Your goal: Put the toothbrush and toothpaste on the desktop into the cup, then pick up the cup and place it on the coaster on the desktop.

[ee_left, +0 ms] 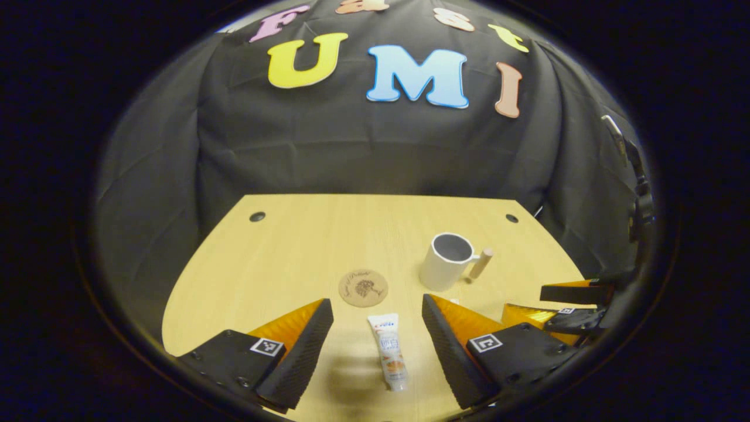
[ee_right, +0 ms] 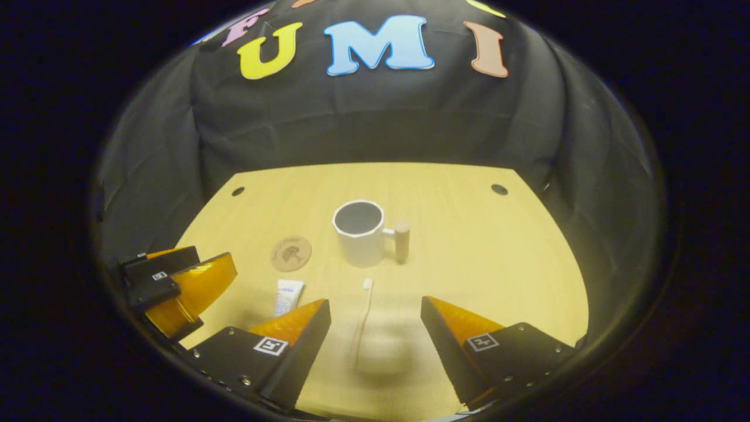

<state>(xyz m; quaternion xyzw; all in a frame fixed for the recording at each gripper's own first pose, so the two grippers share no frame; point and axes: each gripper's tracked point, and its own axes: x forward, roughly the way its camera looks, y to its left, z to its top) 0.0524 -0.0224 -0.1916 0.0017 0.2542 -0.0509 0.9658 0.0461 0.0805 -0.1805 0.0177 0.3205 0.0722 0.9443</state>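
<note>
Toothpaste tube (ee_left: pixel 389 350) and toothbrush (ee_right: pixel 361 322) lie flat on the desk (ee_left: pixel 304 234), each framed between wide-apart left tongs (ee_left: pixel 377 346) and right tongs (ee_right: pixel 375 343) lined up for pickup, white cup (ee_right: pixel 360 233) and coaster (ee_right: pixel 291 253) beyond.

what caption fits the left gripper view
Open hand-held gripper above white toothpaste tube, near round cork coaster and white mug.

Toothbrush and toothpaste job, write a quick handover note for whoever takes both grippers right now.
Left gripper: open, empty, toothpaste tube lying flat between its fingers.
Right gripper: open, empty, toothbrush lying on the desktop between its fingers.
White cup upright, empty, beside the round coaster, not on it.
Done: nothing.
Left: grasp both, drop them in the cup, move the cup onto the coaster.
</note>
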